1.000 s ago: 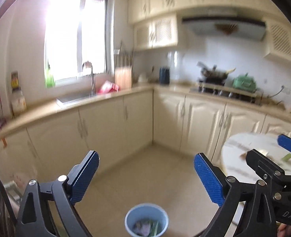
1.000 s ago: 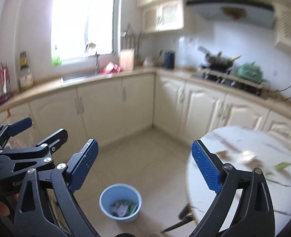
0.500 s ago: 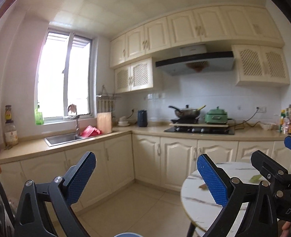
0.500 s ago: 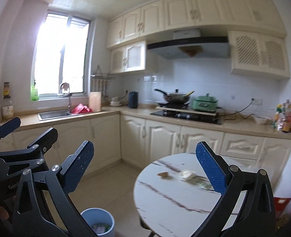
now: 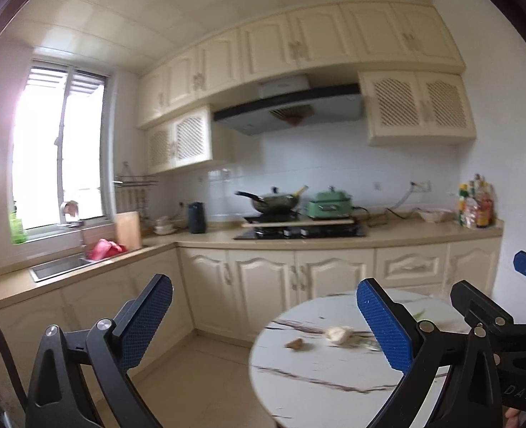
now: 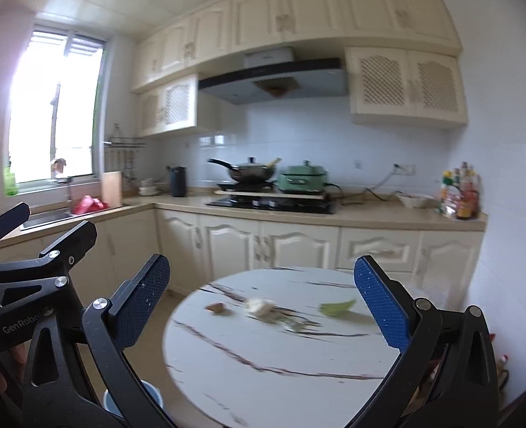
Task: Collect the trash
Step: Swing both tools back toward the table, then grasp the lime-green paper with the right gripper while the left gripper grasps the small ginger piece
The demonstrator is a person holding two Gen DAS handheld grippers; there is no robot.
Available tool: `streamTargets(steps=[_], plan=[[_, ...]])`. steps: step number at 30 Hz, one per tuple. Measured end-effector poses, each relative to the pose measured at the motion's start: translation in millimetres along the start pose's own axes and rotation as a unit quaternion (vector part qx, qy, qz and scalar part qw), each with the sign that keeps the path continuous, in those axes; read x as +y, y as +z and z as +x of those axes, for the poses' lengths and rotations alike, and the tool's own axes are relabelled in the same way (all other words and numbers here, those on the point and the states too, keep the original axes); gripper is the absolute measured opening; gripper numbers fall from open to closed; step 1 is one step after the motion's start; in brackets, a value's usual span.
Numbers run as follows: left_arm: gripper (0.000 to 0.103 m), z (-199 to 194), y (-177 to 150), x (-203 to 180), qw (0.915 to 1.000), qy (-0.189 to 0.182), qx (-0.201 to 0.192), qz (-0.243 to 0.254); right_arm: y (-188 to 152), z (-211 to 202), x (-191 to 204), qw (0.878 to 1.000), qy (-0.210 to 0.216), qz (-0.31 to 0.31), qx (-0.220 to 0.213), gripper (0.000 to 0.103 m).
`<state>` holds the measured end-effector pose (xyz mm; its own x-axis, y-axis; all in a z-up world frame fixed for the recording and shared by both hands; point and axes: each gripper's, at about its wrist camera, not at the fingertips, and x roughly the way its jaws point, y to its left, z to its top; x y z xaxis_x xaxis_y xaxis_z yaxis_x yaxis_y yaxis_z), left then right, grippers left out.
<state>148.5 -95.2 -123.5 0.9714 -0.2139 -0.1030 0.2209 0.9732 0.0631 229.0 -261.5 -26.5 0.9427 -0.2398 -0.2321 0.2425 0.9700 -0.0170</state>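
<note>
Scraps lie on a round white marble table: a brown bit, a crumpled white wad, a green leaf and a thin flat scrap. The left wrist view shows the same table with the brown bit and the white wad. My right gripper is open, held above and short of the scraps, with nothing in it. My left gripper is open and empty too, off the table's left side. A blue bin peeks out on the floor by the table's left edge.
Cream cabinets and a beige counter run behind the table, with a hob, a wok and a green pot. A sink sits under the window at left. Bottles stand at the counter's right end.
Both cameras have tilted up from the floor and bin toward the table, which now fills more of each view. The bin has slid nearly out of sight. Both grippers stayed open.
</note>
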Motion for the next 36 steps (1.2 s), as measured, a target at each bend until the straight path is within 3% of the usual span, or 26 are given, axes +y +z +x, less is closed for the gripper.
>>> streamTargets(steps=[4,12,16,24,27,33,36], plan=[[0.102,45.9,13.1,2.3,0.9988,-0.038,0.030,0.007,-7.6,18.5,-27.7,0.999,-0.024,0.012,0.017,0.103],[0.102,149.4,15.2,27.0,0.9897,-0.056,0.131,0.016,-34.8,75.7,-89.0,0.994,-0.072,0.036,0.080,0.103],[0.102,202.2,9.5,46.1,0.9802,-0.070,0.185,0.014,-54.1,117.4,-117.4,0.986,-0.092,0.046,0.134,0.103],[0.102,325.8,30.2,66.3,0.9566,-0.083,0.279,-0.005,-98.8,205.9,-148.8,0.969,-0.080,0.057,0.228,0.103],[0.102,357.7,32.2,69.0,0.9500,-0.091,0.298,-0.013,-113.7,241.5,-157.5,0.958,-0.061,0.093,0.263,0.103],[0.102,406.5,33.1,86.1,0.9483,-0.077,0.307,-0.012,-129.6,298.2,-184.1,0.930,-0.015,0.230,0.285,0.103],[0.102,415.6,25.8,93.1,0.9487,-0.073,0.307,-0.013,-136.7,317.8,-197.3,0.918,-0.030,0.276,0.284,0.103]])
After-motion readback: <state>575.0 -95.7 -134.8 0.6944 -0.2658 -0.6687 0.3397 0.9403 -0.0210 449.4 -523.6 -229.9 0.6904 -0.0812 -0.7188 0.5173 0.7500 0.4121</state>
